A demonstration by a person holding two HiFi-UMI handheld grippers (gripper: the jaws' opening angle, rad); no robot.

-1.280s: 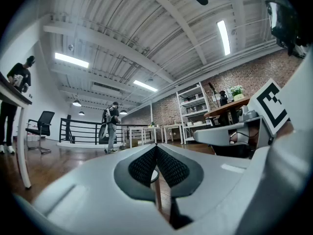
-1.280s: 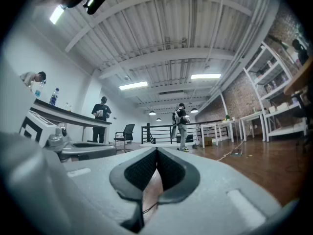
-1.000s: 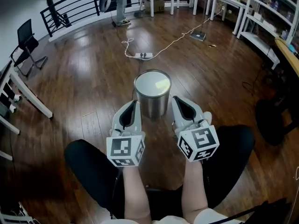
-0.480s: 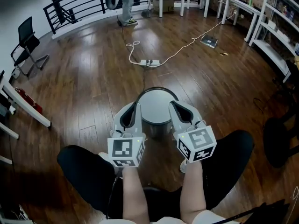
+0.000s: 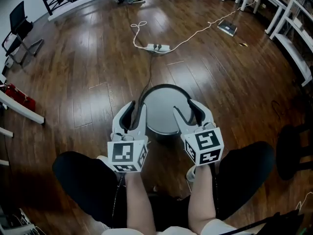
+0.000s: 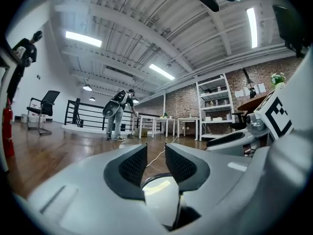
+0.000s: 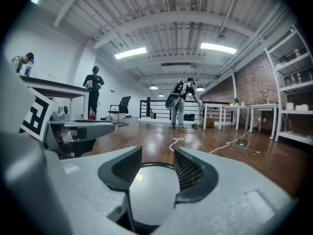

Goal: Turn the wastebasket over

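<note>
The left hand-held gripper (image 5: 135, 113) and right hand-held gripper (image 5: 187, 112) are opening — jaws slack around the wastebasket (image 5: 164, 104) rim.

We see a round, silvery brushed-metal wastebasket (image 5: 164, 112) ringed by a black rim; the glossy plank floor (image 5: 88, 58) is dark brown wood; a white power strip (image 5: 158, 47) trails white cable; a black office chair (image 5: 18, 19) stands far left; our trousers (image 5: 83, 175) are black.
</note>
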